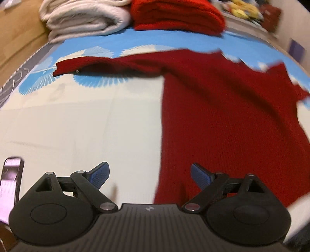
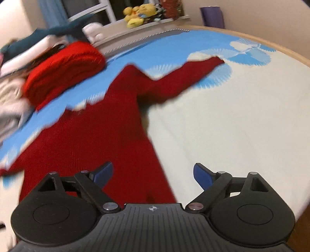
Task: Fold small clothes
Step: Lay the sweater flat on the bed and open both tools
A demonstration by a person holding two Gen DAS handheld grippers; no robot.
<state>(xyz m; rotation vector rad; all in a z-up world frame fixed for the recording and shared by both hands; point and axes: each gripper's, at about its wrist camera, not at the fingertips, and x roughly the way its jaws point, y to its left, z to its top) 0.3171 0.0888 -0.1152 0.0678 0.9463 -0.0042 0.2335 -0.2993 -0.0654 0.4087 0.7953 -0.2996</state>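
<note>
A dark red knit sweater (image 1: 222, 116) lies spread flat on the bed (image 1: 77, 126), body smooth, both sleeves stretched outward, and nothing of it is folded yet, so the step in hand looks like the start of the folding: the garment is laid out and both tools hover free above its near hem. Seen from the left wrist, a phone (image 1: 10, 186) with a lit screen lies on the bed to the left of the jaws; the left gripper (image 1: 150, 176) has its jaws standing wide with nothing between them, the white sheet under the left finger and the sweater's left edge under the right one. Ahead of these jaws and off to their left, the left sleeve (image 1: 108, 65) runs out across the blue flower print, and beyond it sit a folded cream blanket (image 1: 85, 19) and a folded bright red knit (image 1: 178, 15). From the right wrist, the right gripper (image 2: 153, 176) is likewise wide and empty, the sweater's right edge passing beneath and between its jaws, the right sleeve (image 2: 189, 75) reaching away ahead and to the right. The next move probably calls for each gripper to travel forward to a sleeve or shoulder, pinch only the top layer, and carry it inward over the body without dragging the rest out of square.
</note>
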